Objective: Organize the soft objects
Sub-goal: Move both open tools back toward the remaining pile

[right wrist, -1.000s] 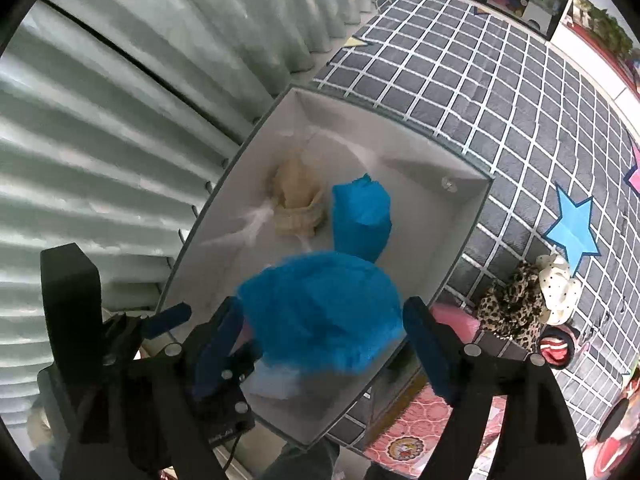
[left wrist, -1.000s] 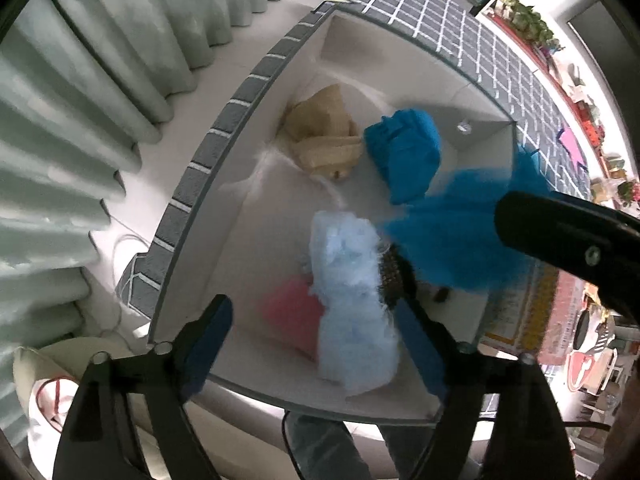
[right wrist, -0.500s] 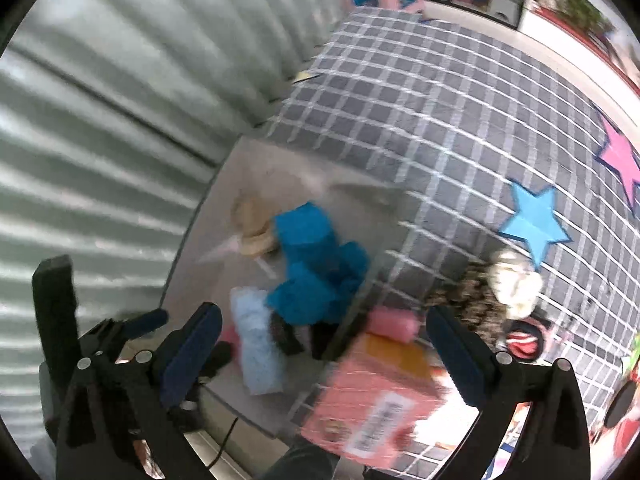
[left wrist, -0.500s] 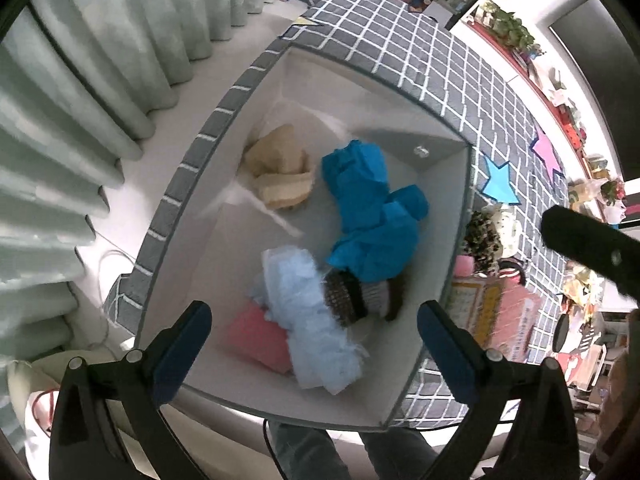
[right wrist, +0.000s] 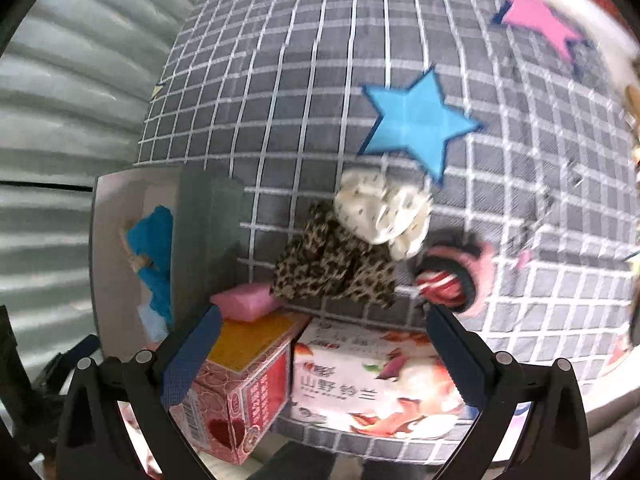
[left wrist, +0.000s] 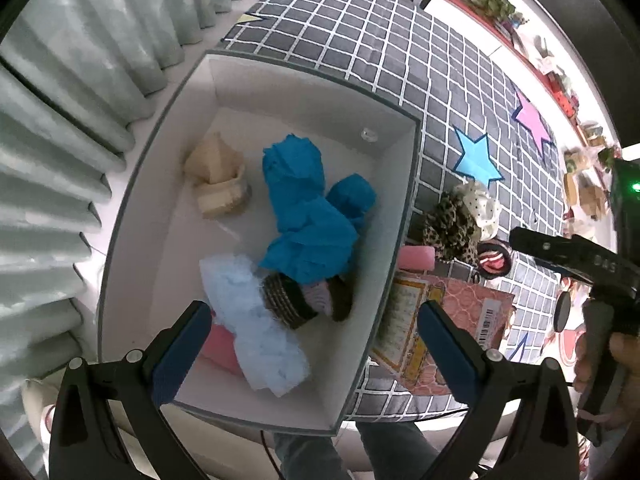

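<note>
A white storage box (left wrist: 280, 92) holds soft items: a beige cloth (left wrist: 218, 180), blue fluffy pieces (left wrist: 308, 216), a light blue fluffy piece (left wrist: 256, 320), a striped knit item (left wrist: 296, 296) and a pink item (left wrist: 222, 346). My left gripper (left wrist: 316, 344) is open and empty above the box's near end. My right gripper (right wrist: 320, 356) is open and empty above the table. Ahead of it lie a leopard-print scrunchie (right wrist: 336, 268), a cream dotted scrunchie (right wrist: 384, 212), a pink sponge (right wrist: 244, 300) and a red-and-pink round item (right wrist: 452, 280).
A red and pink carton (right wrist: 240, 392) and a white printed packet (right wrist: 372, 384) lie at the table's near edge. The table wears a grey grid cloth with a blue star (right wrist: 416, 120) and a pink star (right wrist: 536, 16). Curtains (left wrist: 60, 120) hang left.
My right gripper dropped the blue fluffy piece into the box, opened, and swung right over the table. My left gripper opened wide and drew back from the box.
</note>
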{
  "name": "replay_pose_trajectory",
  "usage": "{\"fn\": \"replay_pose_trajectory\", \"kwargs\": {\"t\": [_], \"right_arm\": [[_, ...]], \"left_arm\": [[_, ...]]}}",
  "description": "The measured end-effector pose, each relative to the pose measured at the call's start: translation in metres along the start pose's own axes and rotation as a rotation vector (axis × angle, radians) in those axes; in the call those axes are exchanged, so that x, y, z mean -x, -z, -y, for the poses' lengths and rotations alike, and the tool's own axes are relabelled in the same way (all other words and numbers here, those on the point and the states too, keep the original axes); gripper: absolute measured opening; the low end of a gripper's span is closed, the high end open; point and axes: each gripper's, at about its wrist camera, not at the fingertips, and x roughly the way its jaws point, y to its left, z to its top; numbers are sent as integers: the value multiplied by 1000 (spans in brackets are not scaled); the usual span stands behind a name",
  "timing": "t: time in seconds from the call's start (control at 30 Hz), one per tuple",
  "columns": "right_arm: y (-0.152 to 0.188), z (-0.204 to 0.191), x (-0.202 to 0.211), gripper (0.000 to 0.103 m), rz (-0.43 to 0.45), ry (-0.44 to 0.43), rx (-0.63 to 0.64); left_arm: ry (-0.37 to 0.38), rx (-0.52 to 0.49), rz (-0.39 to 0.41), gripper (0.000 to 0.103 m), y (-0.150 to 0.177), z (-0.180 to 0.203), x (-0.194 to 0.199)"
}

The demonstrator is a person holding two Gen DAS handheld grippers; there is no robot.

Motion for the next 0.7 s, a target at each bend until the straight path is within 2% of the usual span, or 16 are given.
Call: {"fn": "replay_pose_trajectory", "kwargs": {"t": [0.1, 0.17, 0.33, 0.5, 0.6, 0.7], "right_arm": [[-3, 3, -19, 103, -63, -99, -48], [-6, 2, -32, 103, -105, -135, -53], [-8, -11, -60, 103, -205, -149, -4], [-11, -15, -81, 103, -287, -219, -4], [-12, -20, -97, 103, -339, -202, 39], [-11, -19, -108, 103, -351, -133, 68]], "left_arm": [[-13, -3, -12, 103, 3, 3, -2], [-20, -3, -19, 103, 5, 5, -3], [-40, 4, -42, 103, 13, 6, -7], [-58, 20, -63, 103, 18, 3, -10], [-65, 24, -67, 103, 21, 3, -10], [-72, 28, -73, 103, 21, 4, -10]]}}
